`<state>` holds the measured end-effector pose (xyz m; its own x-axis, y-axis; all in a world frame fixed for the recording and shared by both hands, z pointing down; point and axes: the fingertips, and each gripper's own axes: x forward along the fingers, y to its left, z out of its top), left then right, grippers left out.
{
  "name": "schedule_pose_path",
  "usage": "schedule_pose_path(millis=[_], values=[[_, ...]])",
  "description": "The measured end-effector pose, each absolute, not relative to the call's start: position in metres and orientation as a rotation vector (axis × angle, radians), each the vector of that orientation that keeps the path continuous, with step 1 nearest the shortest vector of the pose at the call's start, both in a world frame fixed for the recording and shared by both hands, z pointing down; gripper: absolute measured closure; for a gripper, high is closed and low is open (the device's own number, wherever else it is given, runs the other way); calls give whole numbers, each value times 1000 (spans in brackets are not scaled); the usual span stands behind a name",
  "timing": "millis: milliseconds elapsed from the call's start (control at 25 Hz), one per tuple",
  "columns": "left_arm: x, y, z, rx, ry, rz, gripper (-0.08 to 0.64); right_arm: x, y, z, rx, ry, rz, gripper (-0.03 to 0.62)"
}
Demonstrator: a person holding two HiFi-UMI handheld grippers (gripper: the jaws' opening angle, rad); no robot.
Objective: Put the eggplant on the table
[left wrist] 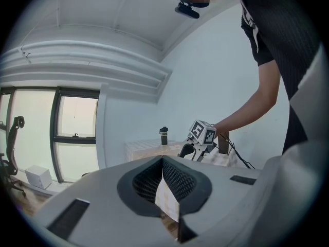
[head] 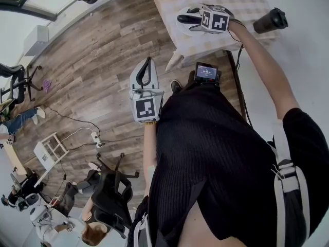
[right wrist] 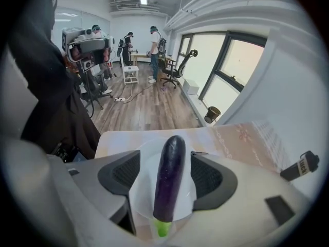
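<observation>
Purple eggplant (right wrist: 170,175) on white plate (right wrist: 140,197), right tongs (right wrist: 165,164) wide apart around it, left tongs (left wrist: 163,178) closed

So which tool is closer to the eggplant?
Right. The right tool is right over the eggplant, which lies between its open jaws. The left tool is held away from the table, over the wood floor.
</observation>
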<state>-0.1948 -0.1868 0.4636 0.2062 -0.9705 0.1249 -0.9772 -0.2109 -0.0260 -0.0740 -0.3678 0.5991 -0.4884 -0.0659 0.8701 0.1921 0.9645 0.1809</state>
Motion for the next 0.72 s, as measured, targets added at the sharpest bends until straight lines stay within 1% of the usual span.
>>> schedule_pose_path(millis=[440, 720], values=[[-185, -203, 448, 2478, -1926, 217, 566, -92, -365, 531, 37, -2180, -478, 276], [-174, -218, 421, 2553, -1909, 222, 566, -101, -360, 477, 209, -2364, -442, 276]])
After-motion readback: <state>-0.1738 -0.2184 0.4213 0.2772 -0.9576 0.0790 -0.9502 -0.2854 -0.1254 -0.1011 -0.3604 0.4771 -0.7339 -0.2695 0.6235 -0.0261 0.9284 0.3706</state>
